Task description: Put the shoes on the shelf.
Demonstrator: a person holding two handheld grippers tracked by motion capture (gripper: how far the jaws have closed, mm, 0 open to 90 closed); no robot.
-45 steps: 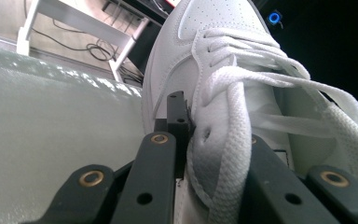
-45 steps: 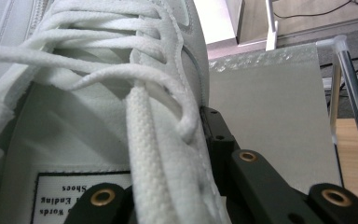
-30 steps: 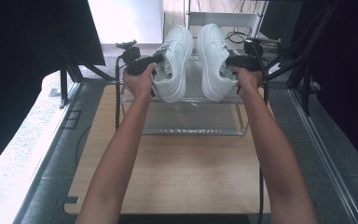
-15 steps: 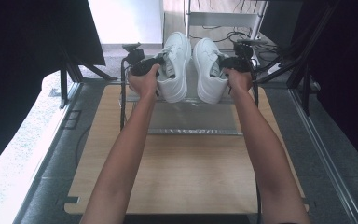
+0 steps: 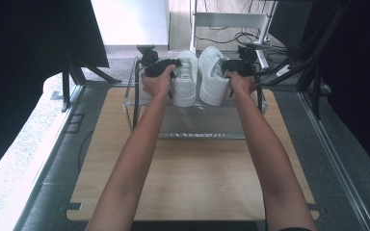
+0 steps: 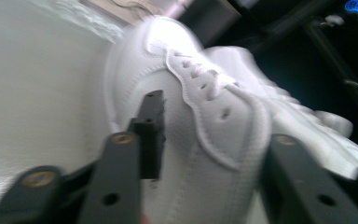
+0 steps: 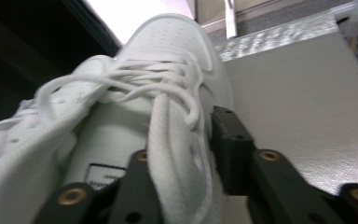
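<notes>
Left claw [image 6: 200, 154] and right claw [image 7: 182, 154], both just opening, straddle white shoes [image 5: 200, 77] (side by side)

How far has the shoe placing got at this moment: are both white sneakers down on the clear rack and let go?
Done: the left sneaker and right sneaker sit side by side on the clear rack.

In hand: the left gripper and right gripper have just been opening. Each shoe's side wall lies between the jaws, and the left gripper's pads look off the shoe.

Left, probably: drawing both grippers clear.
</notes>
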